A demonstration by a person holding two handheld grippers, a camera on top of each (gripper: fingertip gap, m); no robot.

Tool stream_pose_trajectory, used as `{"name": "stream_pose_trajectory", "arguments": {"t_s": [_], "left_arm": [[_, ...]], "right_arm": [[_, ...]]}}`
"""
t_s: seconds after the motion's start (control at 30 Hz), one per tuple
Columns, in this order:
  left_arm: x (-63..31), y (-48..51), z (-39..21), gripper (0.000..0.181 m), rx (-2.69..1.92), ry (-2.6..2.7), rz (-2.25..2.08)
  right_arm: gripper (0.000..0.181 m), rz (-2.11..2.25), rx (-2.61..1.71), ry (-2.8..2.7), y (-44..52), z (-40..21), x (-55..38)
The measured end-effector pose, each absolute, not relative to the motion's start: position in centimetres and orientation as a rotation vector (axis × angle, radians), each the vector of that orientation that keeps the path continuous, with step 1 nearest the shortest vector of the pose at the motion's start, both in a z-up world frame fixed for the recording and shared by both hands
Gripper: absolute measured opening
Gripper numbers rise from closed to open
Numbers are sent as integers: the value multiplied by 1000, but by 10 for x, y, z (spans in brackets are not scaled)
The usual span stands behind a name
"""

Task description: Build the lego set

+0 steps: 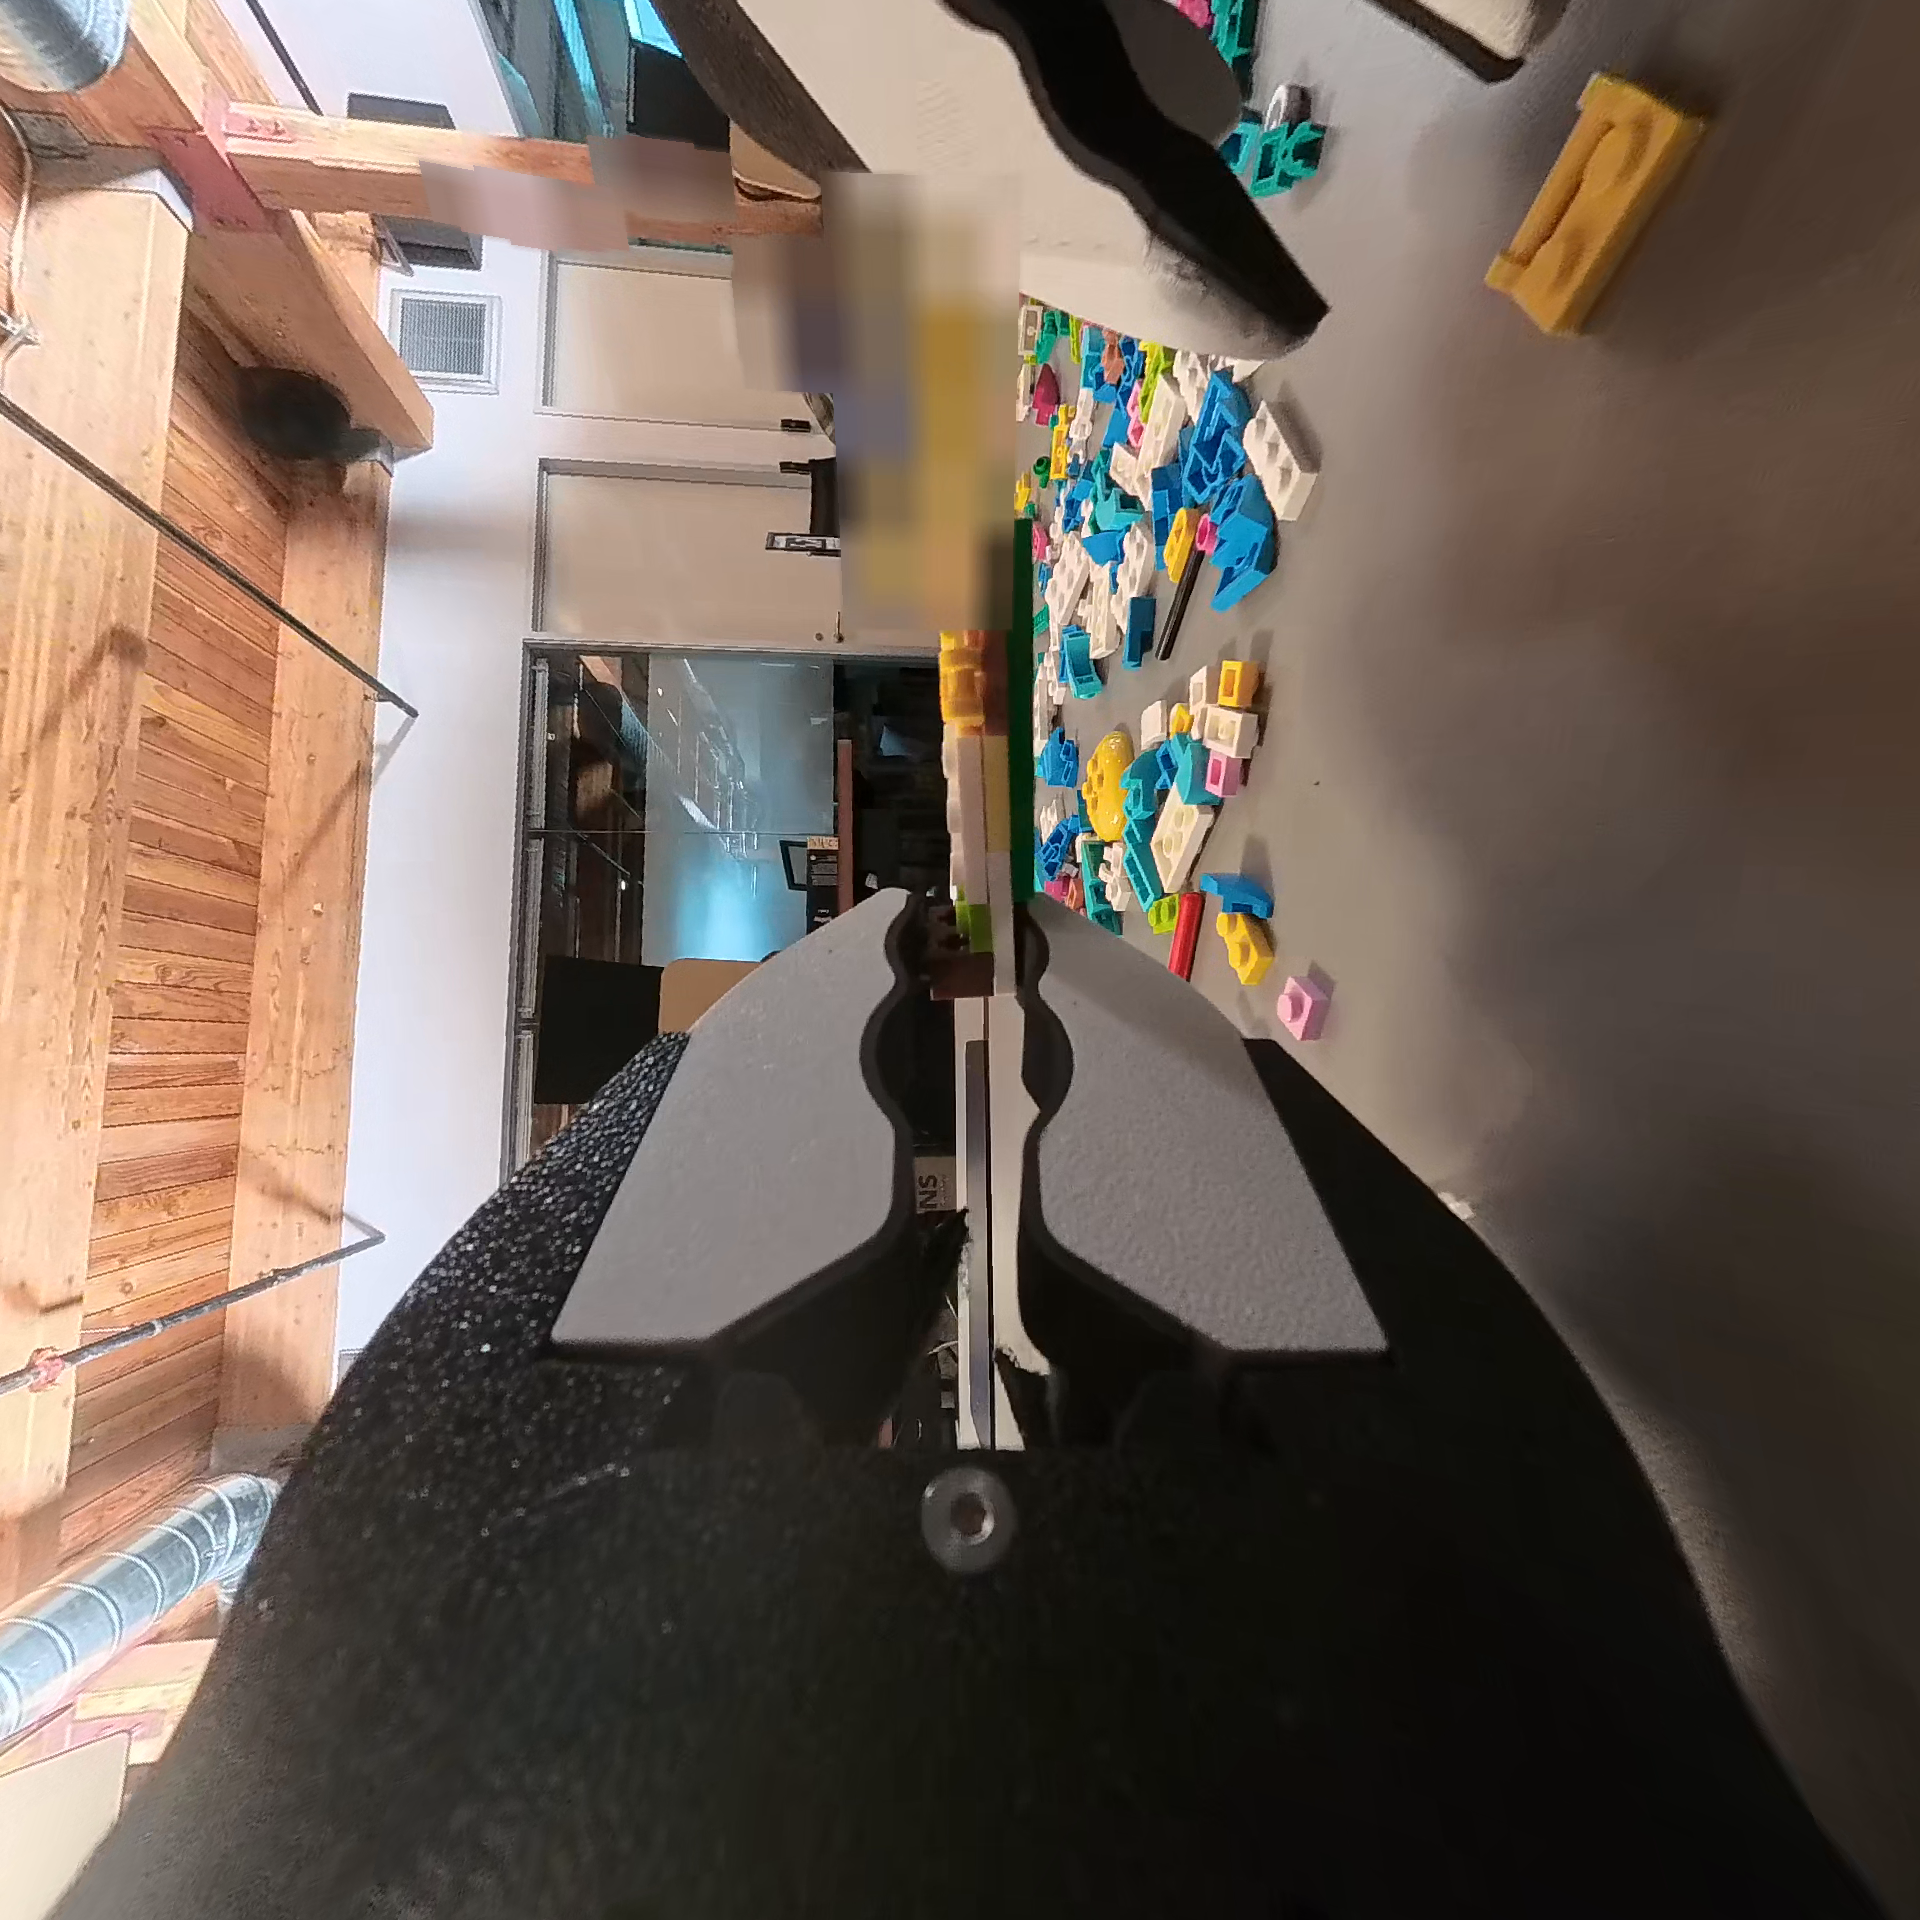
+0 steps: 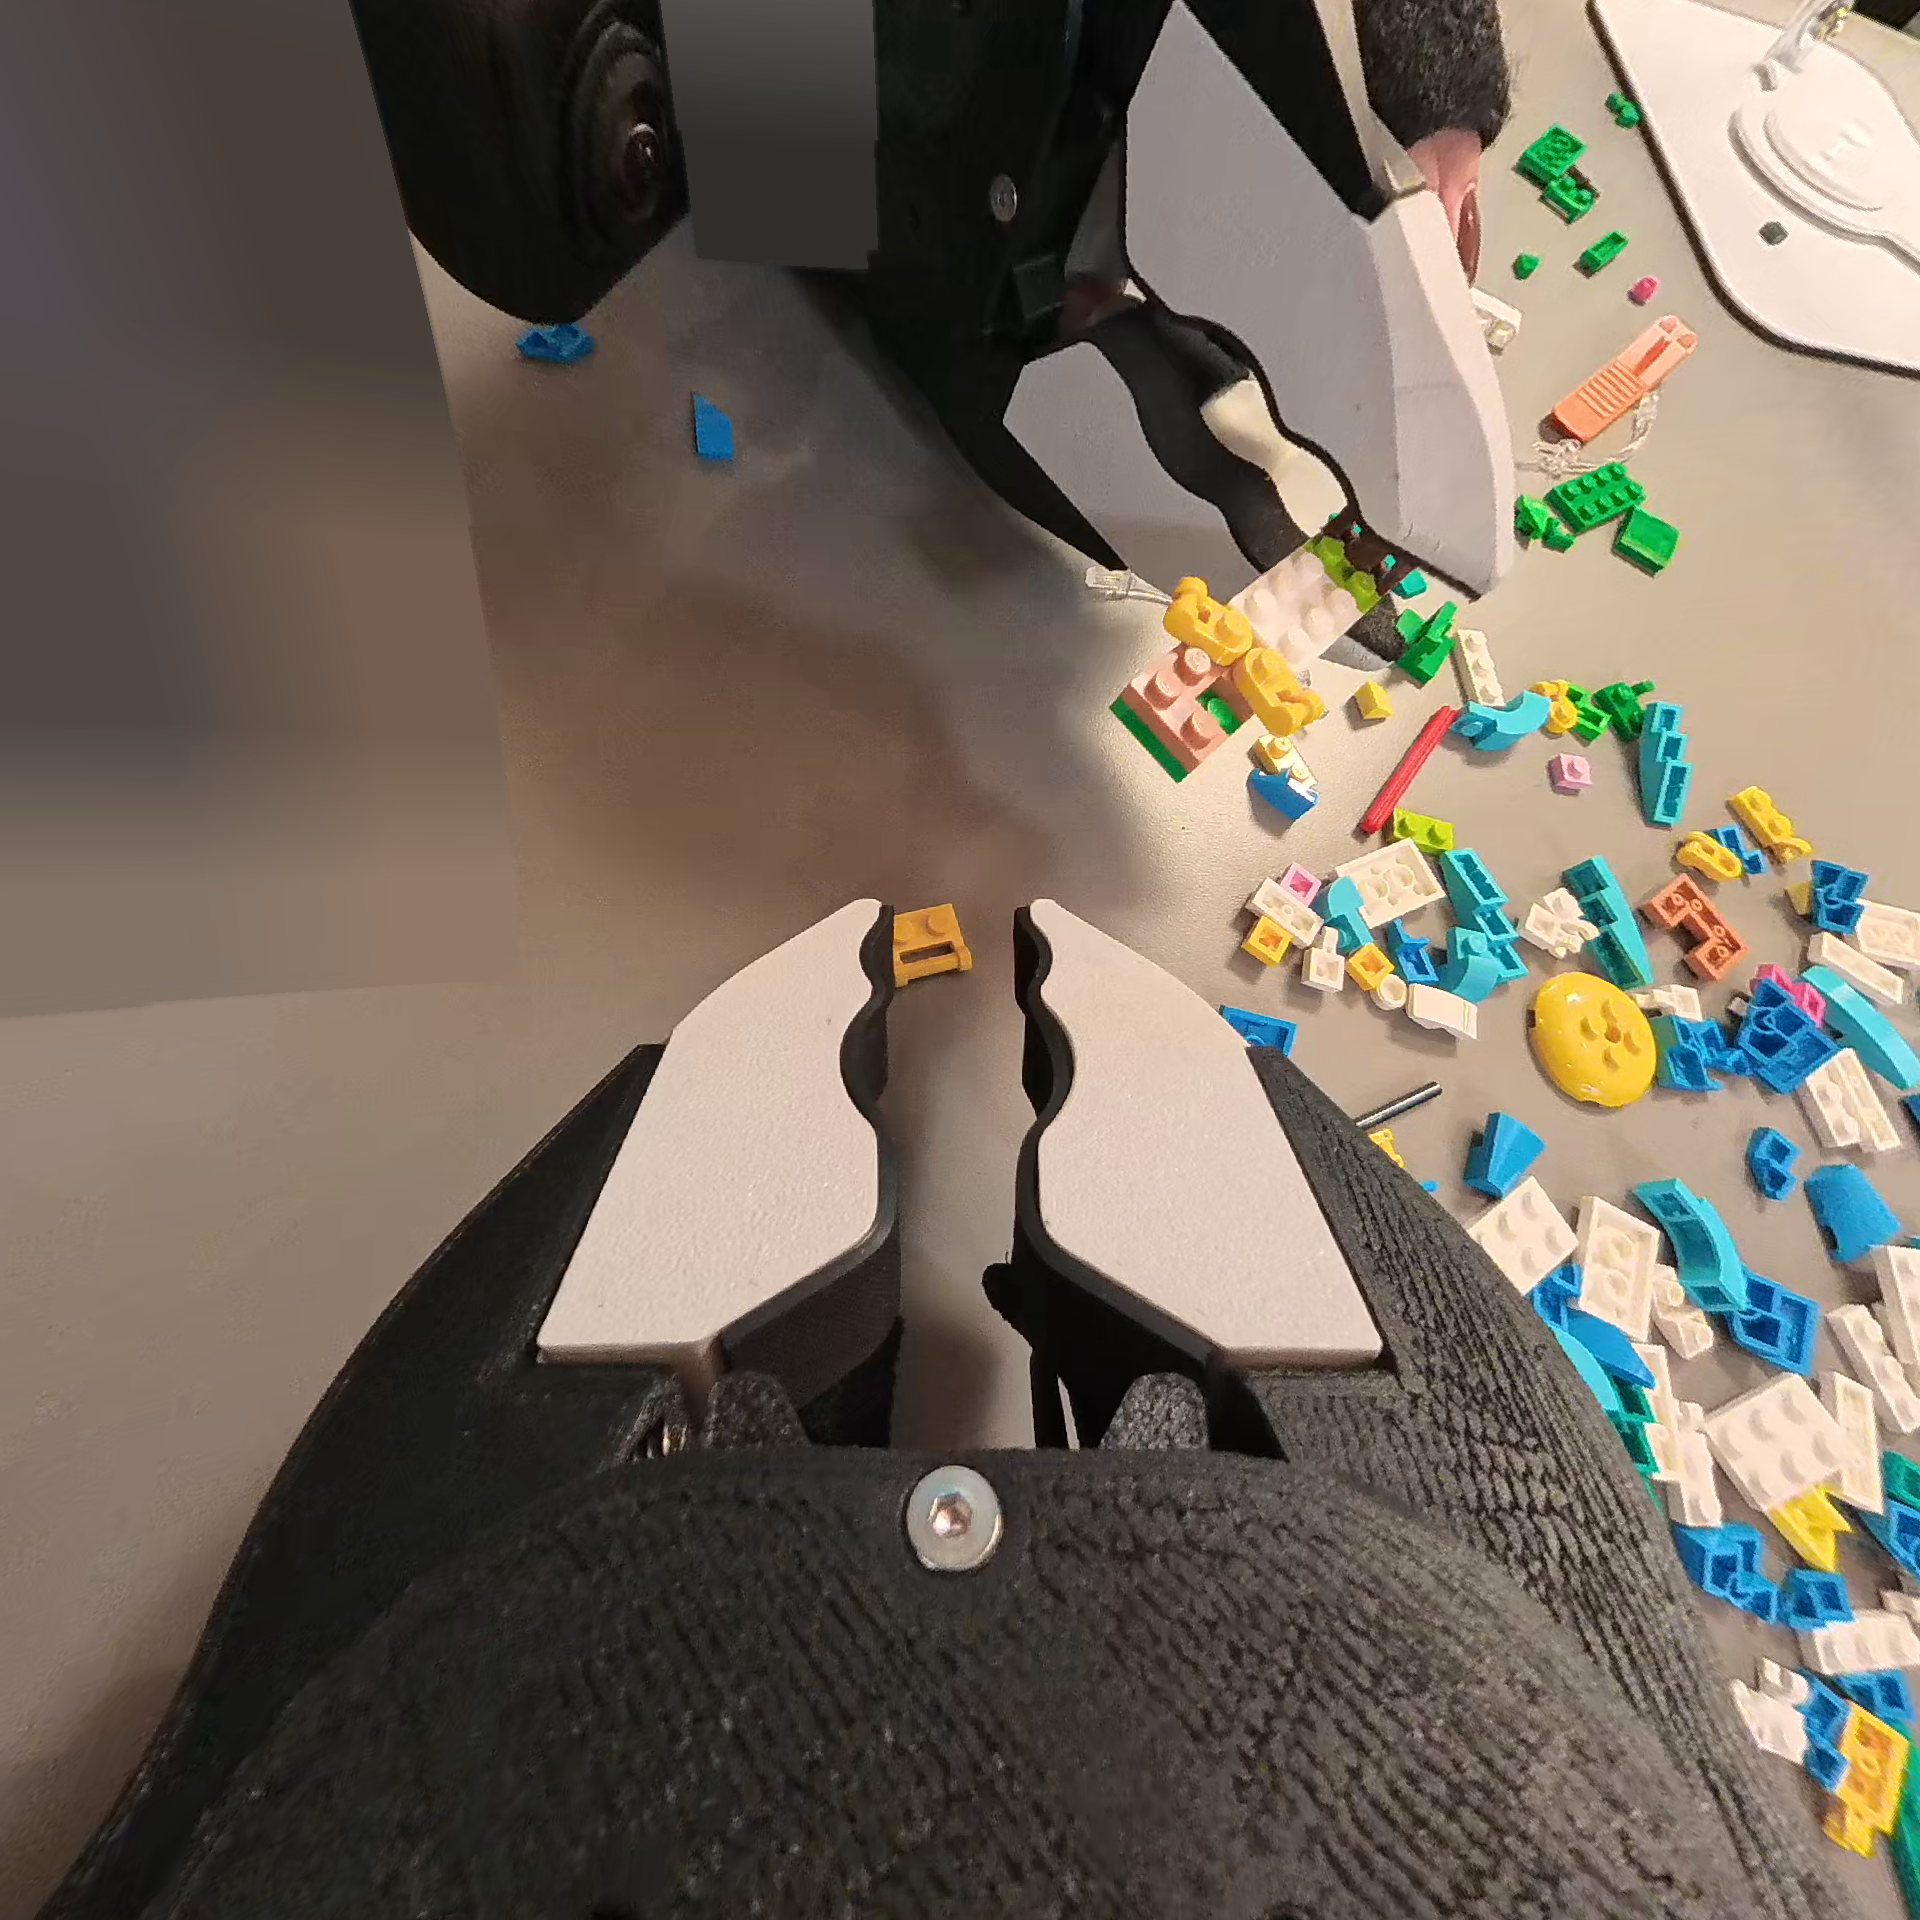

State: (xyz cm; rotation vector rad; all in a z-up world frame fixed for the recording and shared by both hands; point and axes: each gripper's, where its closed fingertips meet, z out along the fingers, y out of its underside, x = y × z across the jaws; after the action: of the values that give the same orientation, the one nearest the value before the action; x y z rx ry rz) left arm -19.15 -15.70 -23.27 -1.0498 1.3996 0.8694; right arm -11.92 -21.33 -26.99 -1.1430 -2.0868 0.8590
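Lego assembly (image 1: 982,790), a flat plate stacked with white, pink, yellow and lime bricks on a green base, is seen edge-on in the left wrist view, pinched at its near end between the narrow fingers of the left gripper (image 1: 971,935) and lifted clear of the grey worktop (image 1: 1558,727). Beyond it a heap of loose bricks (image 1: 1153,582) in blue, white, teal and yellow lies on the worktop, with a yellow block (image 1: 1595,203) well apart from the heap.

In the right wrist view, the right gripper (image 2: 951,935) has its fingers parted with a moderate gap and nothing clamped; a small yellow piece (image 2: 928,940) sits just beside the left fingertip, though whether it touches I cannot tell. Farther off, the left gripper holds the assembly tilted above the worktop, near scattered green bricks (image 2: 1595,504) and an orange brick separator (image 2: 1621,379).
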Motion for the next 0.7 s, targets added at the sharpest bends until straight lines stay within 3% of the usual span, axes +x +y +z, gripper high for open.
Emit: {"name": "stream_pose_trajectory", "arguments": {"t_s": [0.7], "left_arm": [[-190, -159, -233, 16, -1033, 1407, 873]], "right_arm": [[20, 858, -1159, -2116, -215, -275, -118]]}}
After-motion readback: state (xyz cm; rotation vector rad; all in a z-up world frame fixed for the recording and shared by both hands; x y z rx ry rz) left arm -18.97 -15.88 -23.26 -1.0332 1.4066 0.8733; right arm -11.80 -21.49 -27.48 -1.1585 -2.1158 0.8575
